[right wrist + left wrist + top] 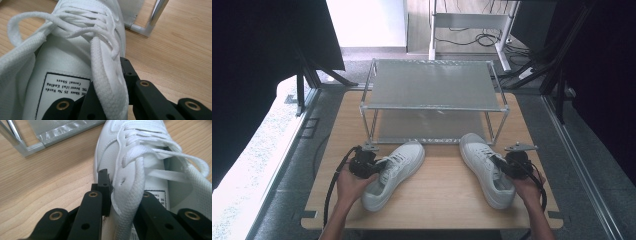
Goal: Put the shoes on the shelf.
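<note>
Two white lace-up sneakers lie on the wooden table [442, 195] in front of a metal rack. The left sneaker [404, 160] points toward the rack, angled right. My left gripper [382, 165] is shut on its side wall near the opening. In the left gripper view, one jaw is outside the left sneaker [110, 152] and one inside, at the left gripper [120, 192]. The right sneaker [479, 155] angles left. My right gripper [499, 164] is shut on its collar. The right gripper view shows the right gripper [107, 75] pinching the right sneaker [65, 65] beside a printed insole label.
A two-tier rack [434, 85] with chrome posts and grey mesh shelves stands at the table's far half, its front frame just beyond the toes. Its corner [30, 146] and a post [152, 22] show in the gripper views. Bare wood lies between the shoes.
</note>
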{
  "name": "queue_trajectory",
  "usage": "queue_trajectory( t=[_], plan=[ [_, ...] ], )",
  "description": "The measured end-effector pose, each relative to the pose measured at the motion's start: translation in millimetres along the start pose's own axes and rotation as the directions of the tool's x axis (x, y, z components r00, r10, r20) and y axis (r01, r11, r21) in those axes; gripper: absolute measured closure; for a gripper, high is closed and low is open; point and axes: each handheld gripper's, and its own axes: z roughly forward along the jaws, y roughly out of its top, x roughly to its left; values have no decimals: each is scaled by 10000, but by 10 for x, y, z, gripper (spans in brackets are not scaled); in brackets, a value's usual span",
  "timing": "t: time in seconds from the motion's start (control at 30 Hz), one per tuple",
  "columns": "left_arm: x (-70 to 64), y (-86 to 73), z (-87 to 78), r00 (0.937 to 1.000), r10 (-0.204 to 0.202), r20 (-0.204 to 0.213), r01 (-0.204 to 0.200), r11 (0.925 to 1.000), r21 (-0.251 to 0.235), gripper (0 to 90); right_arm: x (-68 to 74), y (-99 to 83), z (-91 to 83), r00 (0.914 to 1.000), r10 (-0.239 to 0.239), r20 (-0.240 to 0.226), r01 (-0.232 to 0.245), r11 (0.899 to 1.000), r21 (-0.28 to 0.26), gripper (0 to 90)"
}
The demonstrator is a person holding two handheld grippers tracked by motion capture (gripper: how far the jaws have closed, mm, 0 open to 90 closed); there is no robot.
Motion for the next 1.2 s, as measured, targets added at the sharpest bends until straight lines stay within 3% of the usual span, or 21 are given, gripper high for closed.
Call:
queue_trajectory(
  t=[0.17, 0.3, 0.47, 0.57, 0.73, 0.9, 0.97, 1.07, 1.2],
  plan=[
    [10, -1, -24, 9997, -88, 223, 93, 9997, -204, 828, -23, -13, -12, 9996, 242, -144, -245, 9995, -214, 859],
    [43, -9, -67, 9986, -255, 468, 276, 9986, -455, 829, -18, -13, -38, 9998, 174, -45, -176, 9990, -399, 860],
    [107, -25, -172, 9939, -652, 892, 748, 9913, -1086, 828, -39, -29, -110, 9991, 390, -171, -402, 9964, -743, 860],
    [182, -48, -235, 9824, -1032, 1558, 1271, 9802, -1520, 828, -80, -52, -154, 9946, 788, -670, -854, 9912, -1014, 861],
    [276, -91, -307, 9517, -1486, 2687, 2096, 9538, -2151, 827, -137, -76, -213, 9792, 1355, -1509, -1563, 9783, -1359, 862],
    [323, -109, -342, 9249, -1594, 3451, 2505, 9385, -2379, 826, -164, -95, -246, 9636, 1726, -2043, -2065, 9655, -1585, 863],
    [327, -111, -354, 9212, -1617, 3540, 2565, 9364, -2397, 826, -167, -97, -256, 9594, 1750, -2211, -2133, 9633, -1632, 862],
    [322, -113, -375, 9219, -1631, 3515, 2605, 9324, -2507, 826, -164, -98, -272, 9517, 1807, -2484, -2264, 9592, -1696, 862],
    [327, -119, -411, 9171, -1615, 3646, 2730, 9207, -2788, 826, -156, -97, -294, 9372, 1963, -2884, -2548, 9498, -1814, 863]
  ],
)
